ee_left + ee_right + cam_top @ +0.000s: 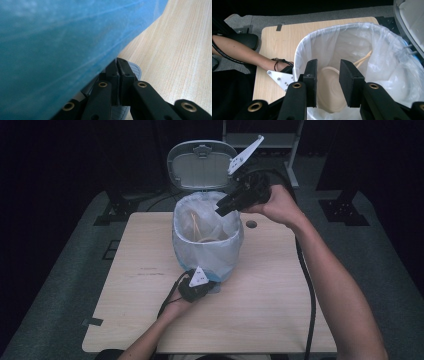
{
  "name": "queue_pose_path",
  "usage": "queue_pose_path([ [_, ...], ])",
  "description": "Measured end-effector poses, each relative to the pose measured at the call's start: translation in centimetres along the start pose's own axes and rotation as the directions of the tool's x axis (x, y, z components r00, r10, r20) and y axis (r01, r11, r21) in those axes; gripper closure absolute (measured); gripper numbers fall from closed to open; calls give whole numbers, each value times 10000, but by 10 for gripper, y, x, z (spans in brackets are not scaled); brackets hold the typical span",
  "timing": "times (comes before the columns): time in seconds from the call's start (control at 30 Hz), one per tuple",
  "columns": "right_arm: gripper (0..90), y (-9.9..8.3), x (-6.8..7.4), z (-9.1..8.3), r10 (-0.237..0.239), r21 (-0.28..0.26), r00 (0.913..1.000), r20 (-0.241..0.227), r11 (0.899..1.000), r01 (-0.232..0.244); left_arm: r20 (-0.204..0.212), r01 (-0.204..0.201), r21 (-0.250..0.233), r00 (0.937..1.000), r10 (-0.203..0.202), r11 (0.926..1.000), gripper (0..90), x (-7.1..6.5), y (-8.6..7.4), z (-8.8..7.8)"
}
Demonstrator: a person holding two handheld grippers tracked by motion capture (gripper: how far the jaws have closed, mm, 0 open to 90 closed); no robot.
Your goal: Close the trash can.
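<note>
bin (207, 251) liner hides the left tongs (117, 65) tips, pressed shut.

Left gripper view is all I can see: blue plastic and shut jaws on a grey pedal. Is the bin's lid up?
Observer: Yes, the lid stands open at the back of the bin.
Operator: Where is the other gripper?
Observer: The right gripper hangs over the bin's mouth, jaws open with nothing between them.
Operator: Anything in the bin?
Observer: A pale bowl and chopsticks lie inside the white bag.
</note>
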State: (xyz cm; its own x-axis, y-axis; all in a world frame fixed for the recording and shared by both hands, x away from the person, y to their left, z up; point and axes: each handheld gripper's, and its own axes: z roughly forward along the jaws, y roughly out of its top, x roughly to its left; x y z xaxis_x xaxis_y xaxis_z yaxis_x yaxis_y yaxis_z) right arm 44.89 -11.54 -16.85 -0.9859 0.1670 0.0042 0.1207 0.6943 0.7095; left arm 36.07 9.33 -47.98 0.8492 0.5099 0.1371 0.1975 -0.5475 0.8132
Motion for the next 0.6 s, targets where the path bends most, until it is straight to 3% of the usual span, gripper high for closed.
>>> queue_pose_path([
  [0.6, 621, -42, -1, -30, 511, -379, 9973, 530, 9981, -492, 8, 4, -19, 10000, -4, 10000, 889, 0, 0, 0],
])
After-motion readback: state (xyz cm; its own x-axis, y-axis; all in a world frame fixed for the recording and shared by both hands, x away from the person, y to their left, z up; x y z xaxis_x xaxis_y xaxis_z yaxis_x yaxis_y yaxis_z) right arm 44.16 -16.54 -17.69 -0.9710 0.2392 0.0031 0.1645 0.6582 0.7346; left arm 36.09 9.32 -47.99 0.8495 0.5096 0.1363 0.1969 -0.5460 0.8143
